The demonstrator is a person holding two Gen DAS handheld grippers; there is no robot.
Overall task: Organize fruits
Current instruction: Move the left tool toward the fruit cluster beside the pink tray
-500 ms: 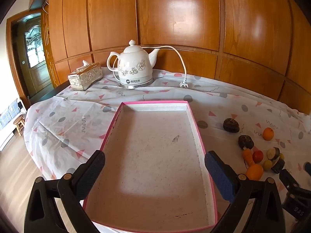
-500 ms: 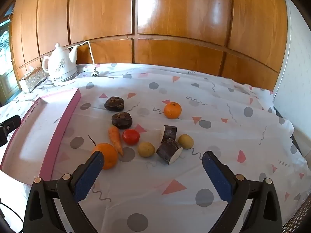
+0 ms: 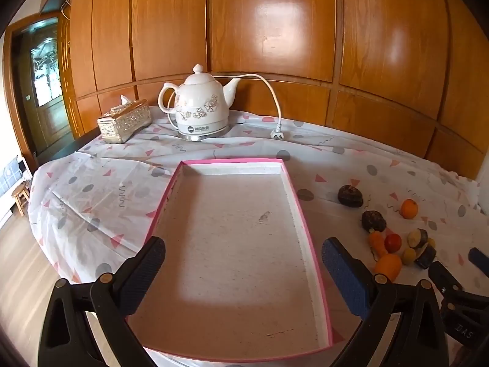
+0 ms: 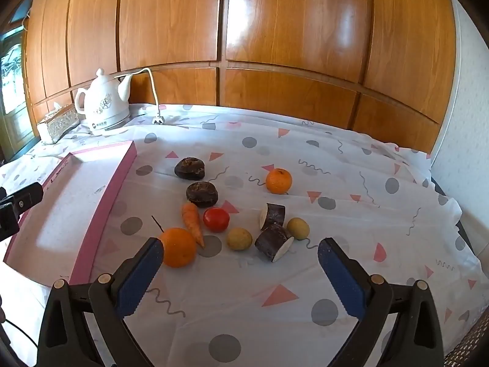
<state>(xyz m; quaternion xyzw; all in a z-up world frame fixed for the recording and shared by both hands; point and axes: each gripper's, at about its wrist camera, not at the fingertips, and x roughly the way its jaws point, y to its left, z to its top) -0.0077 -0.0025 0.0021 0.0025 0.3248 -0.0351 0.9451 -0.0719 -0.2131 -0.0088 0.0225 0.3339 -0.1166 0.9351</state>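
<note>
Both the left gripper (image 3: 243, 264) and right gripper (image 4: 240, 263) hold their jaws spread wide, empty. The fruits (image 4: 237, 214) lie clustered mid-frame, right of the empty pink tray (image 4: 104, 205). Round pieces like the orange (image 4: 178, 247) could roll away if nudged.

The left claw (image 3: 243, 272) is showing black plastic arms, each carrying two brass-coloured screw heads, and ribbed pads: one (image 3: 143, 275) looking black in shadow, the other dark blue. The right claw (image 4: 237, 272) is wearing the same black frame, brass screws and dark blue ribbed pads (image 4: 139, 278). White letters "DAS" are showing on its black body in the left wrist view.
</note>
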